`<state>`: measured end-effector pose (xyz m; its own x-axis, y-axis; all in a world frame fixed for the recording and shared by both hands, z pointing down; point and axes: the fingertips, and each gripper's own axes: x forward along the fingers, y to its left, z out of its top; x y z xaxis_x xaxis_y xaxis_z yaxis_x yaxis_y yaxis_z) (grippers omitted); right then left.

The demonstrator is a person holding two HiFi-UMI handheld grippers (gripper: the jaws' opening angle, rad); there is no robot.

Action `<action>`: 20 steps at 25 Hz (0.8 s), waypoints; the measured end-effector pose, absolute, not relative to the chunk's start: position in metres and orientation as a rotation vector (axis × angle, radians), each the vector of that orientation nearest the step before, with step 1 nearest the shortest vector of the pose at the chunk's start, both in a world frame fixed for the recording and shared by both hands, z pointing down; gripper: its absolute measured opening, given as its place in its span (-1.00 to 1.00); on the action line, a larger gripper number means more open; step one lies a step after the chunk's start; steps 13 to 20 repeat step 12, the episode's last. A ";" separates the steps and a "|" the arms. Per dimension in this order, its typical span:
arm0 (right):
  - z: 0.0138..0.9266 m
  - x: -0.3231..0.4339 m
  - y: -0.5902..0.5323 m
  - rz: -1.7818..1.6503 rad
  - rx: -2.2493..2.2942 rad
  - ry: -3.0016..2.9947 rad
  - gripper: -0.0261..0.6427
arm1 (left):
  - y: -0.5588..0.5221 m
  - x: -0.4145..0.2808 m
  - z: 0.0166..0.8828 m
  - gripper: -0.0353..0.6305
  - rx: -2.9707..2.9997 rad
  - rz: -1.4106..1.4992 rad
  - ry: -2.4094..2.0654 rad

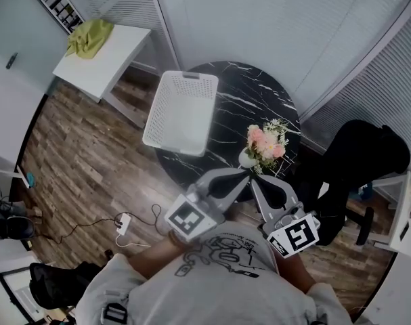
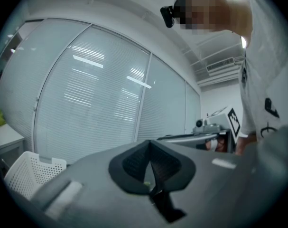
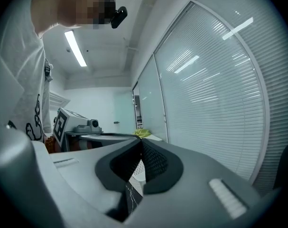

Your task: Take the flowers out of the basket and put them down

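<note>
A bunch of pink flowers in a small white pot stands on the round black marble table, near its front edge and outside the white basket. The basket lies empty on the table's left part. Both grippers are held close to my body, just short of the flowers. The left gripper is shut, as the left gripper view shows, with only a tiny green speck low between its pads. The right gripper is shut too, with nothing held in the right gripper view.
A white side table with a yellow-green cloth stands at the back left. A black chair sits right of the round table. A power strip with its cable lies on the wooden floor. Blinds line the far walls.
</note>
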<state>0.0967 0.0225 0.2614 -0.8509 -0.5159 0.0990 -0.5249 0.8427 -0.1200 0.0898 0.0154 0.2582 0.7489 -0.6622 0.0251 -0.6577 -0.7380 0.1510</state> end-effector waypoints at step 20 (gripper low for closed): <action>0.262 0.091 0.021 0.231 0.844 -2.954 -0.90 | 0.017 0.083 0.260 -0.88 2.789 -0.043 -1.060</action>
